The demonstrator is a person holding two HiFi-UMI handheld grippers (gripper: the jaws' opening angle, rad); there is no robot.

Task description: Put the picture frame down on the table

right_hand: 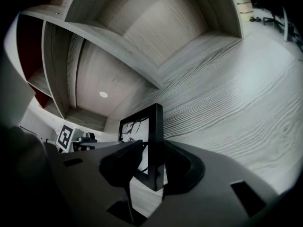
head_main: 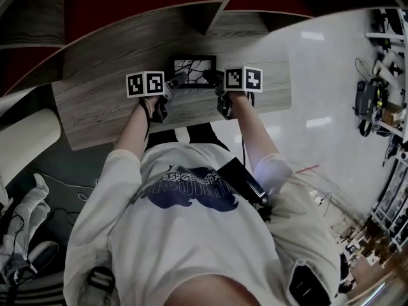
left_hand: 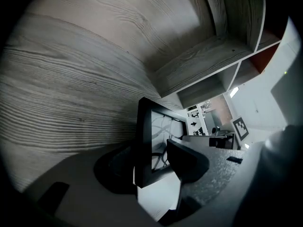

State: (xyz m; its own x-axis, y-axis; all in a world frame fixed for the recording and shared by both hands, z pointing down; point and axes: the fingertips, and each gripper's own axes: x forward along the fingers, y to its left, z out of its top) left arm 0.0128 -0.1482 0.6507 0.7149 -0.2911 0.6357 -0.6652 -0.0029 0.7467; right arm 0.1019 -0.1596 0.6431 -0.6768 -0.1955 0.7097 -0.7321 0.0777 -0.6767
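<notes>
We see a grey wood-grain bench (head_main: 95, 110) running across the head view. At its far edge is shelving (head_main: 210, 19) in the same wood, with dark red panels at the back. To the right of the bench lies a pale glossy floor (head_main: 319, 81). Below the bench, the person's white T-shirt (head_main: 127, 234) with a dark blue print fills the lower part of that view, and both forearms reach forward over the bench.

The picture frame (head_main: 192, 72) is small and black, with a white picture crossed by dark curving lines. It stands upright over the rear middle of the bench, close to the shelving and between the two marker cubes. We cannot tell whether its lower edge touches the wood.

The left hand-held gripper (left_hand: 152, 161) has its jaws closed narrowly on the frame's left side, one jaw in front of the glass and one behind. The right hand-held gripper (right_hand: 150, 161) clamps the frame's right side in the same way, with the black edge pinched between its two dark jaws.
</notes>
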